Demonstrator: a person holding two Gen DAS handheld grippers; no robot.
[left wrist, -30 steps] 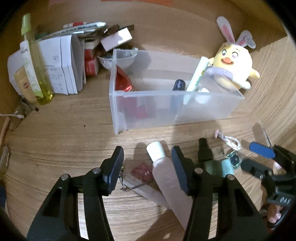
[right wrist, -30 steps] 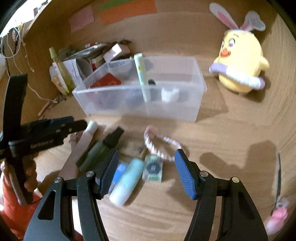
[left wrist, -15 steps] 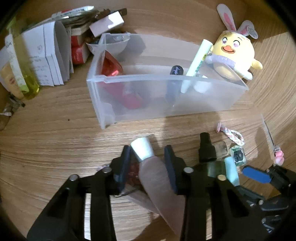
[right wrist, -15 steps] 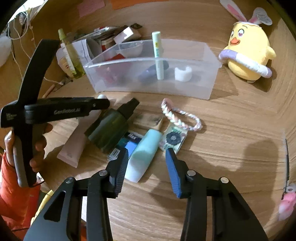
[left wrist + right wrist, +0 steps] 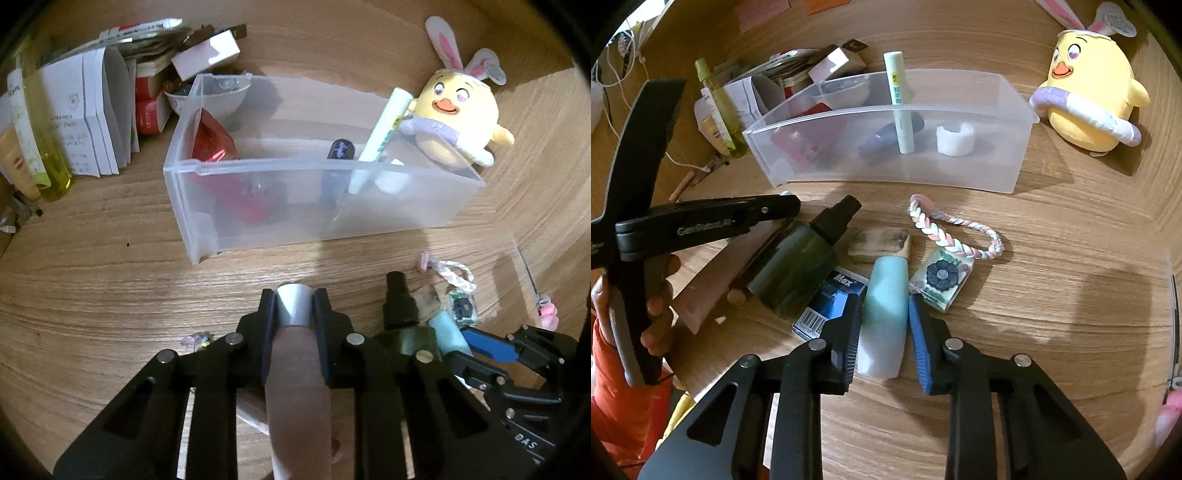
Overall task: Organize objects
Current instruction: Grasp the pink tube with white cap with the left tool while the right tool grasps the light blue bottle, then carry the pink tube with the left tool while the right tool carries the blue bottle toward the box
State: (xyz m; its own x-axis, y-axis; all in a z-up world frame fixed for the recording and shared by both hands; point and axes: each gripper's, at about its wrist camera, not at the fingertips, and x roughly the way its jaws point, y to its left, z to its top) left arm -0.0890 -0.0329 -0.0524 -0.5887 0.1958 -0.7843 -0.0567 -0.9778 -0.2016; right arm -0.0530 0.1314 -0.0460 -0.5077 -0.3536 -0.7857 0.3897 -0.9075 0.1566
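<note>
Both tools are closing right now: our left tool (image 5: 294,317) is clamping on the pink tube (image 5: 297,387) just below its silver cap, pads pressing both flanks, and our right tool (image 5: 884,325) is squeezing in on the pale blue tube (image 5: 886,310), pads seemingly meeting its sides. Each tube is lying flat on the bench (image 5: 92,288) with its long axis running straight along the fingers, cap end aimed toward the clear bin (image 5: 295,206), which is sitting just ahead of both. So we are judging a lift and a short carry forward into the bin. From the right wrist view we are seeing the dark green spray bottle (image 5: 798,266) pressed beside the pink tube, plus the braided band (image 5: 953,236); the left wrist view alone is showing cap contact.
</note>
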